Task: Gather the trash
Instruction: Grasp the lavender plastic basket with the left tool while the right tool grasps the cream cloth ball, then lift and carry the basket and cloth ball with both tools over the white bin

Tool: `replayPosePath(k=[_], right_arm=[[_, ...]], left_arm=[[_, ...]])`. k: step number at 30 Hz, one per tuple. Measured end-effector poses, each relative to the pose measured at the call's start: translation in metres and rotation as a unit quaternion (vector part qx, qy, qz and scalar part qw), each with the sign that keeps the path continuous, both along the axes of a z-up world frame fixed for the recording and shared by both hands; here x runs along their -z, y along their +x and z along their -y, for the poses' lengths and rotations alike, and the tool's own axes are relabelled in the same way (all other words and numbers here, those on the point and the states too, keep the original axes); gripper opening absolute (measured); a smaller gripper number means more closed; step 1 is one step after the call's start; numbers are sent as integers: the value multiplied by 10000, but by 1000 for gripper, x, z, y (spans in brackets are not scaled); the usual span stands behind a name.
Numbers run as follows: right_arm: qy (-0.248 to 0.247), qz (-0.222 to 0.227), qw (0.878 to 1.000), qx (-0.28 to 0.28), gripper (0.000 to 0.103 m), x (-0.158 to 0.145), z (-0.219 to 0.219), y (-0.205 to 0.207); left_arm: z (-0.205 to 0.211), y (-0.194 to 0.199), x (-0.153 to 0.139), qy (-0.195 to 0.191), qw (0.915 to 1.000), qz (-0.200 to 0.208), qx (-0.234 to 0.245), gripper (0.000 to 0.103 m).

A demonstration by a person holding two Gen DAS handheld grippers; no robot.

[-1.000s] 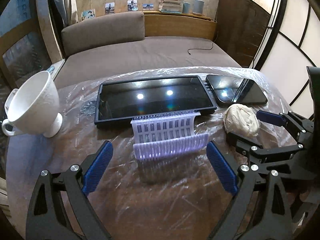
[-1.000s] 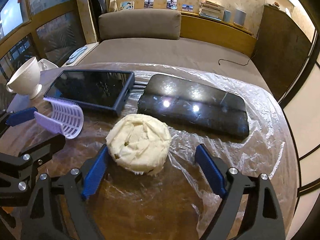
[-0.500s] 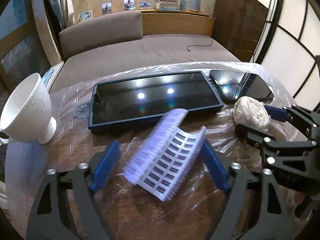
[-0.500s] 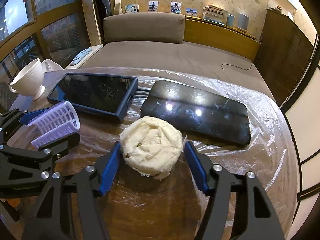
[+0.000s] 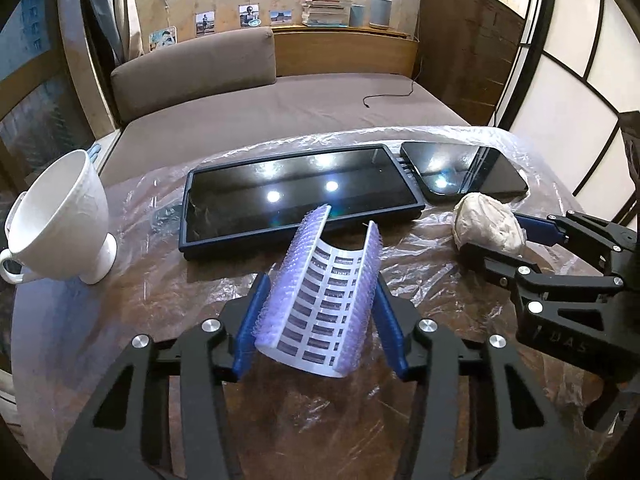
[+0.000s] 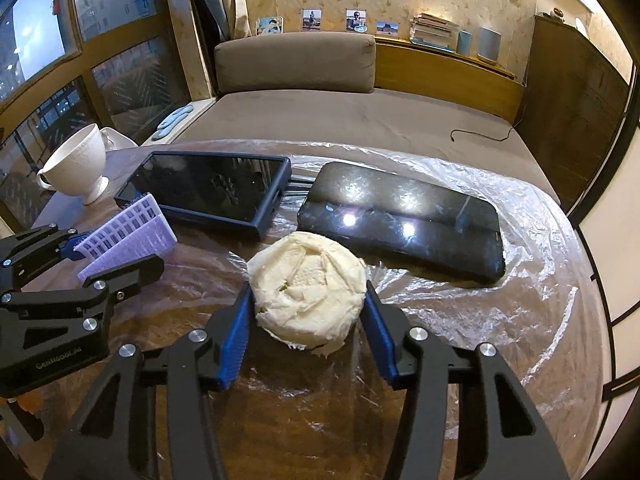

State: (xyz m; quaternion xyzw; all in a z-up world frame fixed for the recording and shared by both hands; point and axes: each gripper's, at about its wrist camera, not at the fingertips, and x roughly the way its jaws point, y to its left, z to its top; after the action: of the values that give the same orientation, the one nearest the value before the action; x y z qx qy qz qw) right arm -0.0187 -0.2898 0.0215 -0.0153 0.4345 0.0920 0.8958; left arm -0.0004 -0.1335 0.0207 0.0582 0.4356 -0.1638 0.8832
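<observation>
My left gripper is shut on a curved purple-and-white plastic mesh piece, its two bristly edges pinched between the blue pads and its far end pointing up over the table. It also shows in the right wrist view. My right gripper is shut on a crumpled cream paper ball, which sits low on the plastic-covered table. The ball also shows in the left wrist view, with the right gripper around it.
A dark tablet in a blue case and a black phone lie side by side just beyond both grippers. A white footed cup stands at the table's left edge. Crinkled clear plastic film covers the round wooden table. A brown daybed lies beyond.
Both grippers have closed from open: the left on the mesh piece, turning and lifting it, the right on the paper ball.
</observation>
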Motion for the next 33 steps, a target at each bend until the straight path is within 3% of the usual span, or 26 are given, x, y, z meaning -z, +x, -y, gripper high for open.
replayPosePath(k=[12, 33], right_arm=[[182, 20, 9998, -60, 51, -3, 3, -12], [457, 128, 9984, -315, 51, -19, -11, -39]], left_arm=[[-13, -7, -3, -206, 9998, -49, -36, 46], [-18, -36, -11, -243, 9996, 118, 52, 46]])
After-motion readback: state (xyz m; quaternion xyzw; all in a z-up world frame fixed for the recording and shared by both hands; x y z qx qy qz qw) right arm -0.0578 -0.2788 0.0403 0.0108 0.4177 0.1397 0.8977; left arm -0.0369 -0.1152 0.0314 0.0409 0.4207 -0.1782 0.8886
